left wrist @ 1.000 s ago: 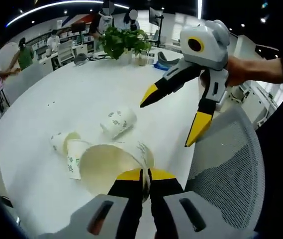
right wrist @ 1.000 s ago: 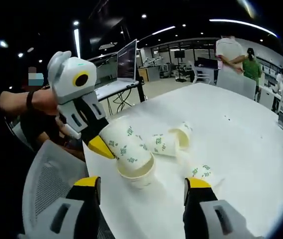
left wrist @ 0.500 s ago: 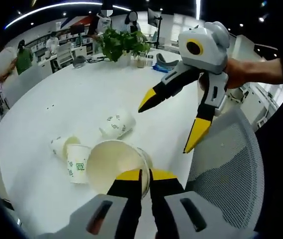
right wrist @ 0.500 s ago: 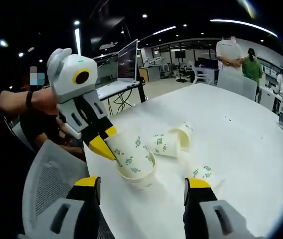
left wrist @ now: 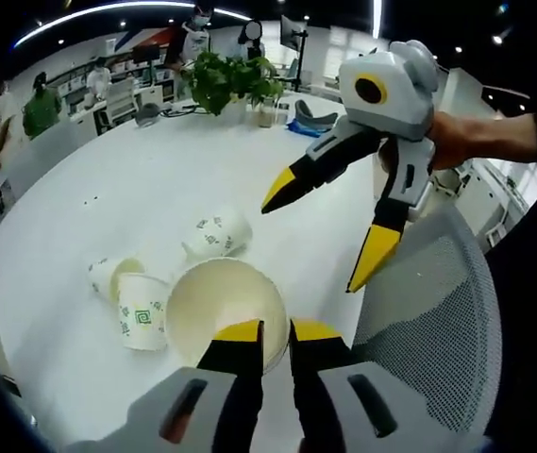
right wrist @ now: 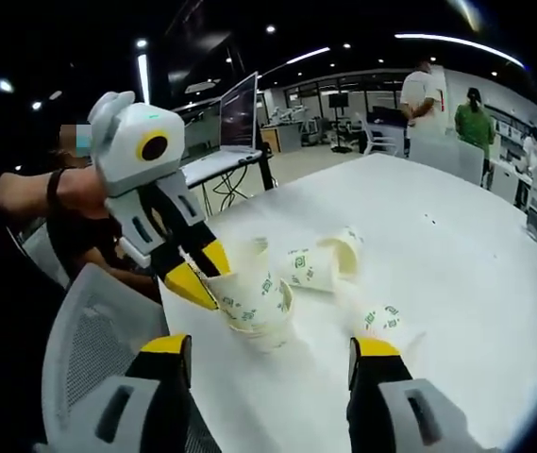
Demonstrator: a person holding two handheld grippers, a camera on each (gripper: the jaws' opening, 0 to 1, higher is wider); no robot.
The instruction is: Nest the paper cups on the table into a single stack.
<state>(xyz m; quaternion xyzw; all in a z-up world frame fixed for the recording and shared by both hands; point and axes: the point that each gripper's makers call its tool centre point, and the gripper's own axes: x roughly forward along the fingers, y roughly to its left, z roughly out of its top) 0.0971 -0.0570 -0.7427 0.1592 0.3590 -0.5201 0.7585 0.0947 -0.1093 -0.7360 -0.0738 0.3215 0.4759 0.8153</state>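
Ceiling strip lights [left wrist: 108, 9] at twelve o'clock brighten the white table [left wrist: 155, 179] evenly with soft shadows. Fisheye bending grows toward the edges. The held paper cup [right wrist: 254, 297] is motion-blurred.

Open-plan office, dark ceiling w/ strip lights [left wrist: 98, 11]. White table [left wrist: 126, 179], grey mesh chair [left wrist: 433, 293], potted plant [left wrist: 230, 80], laptop [right wrist: 240, 113]. People standing at back.
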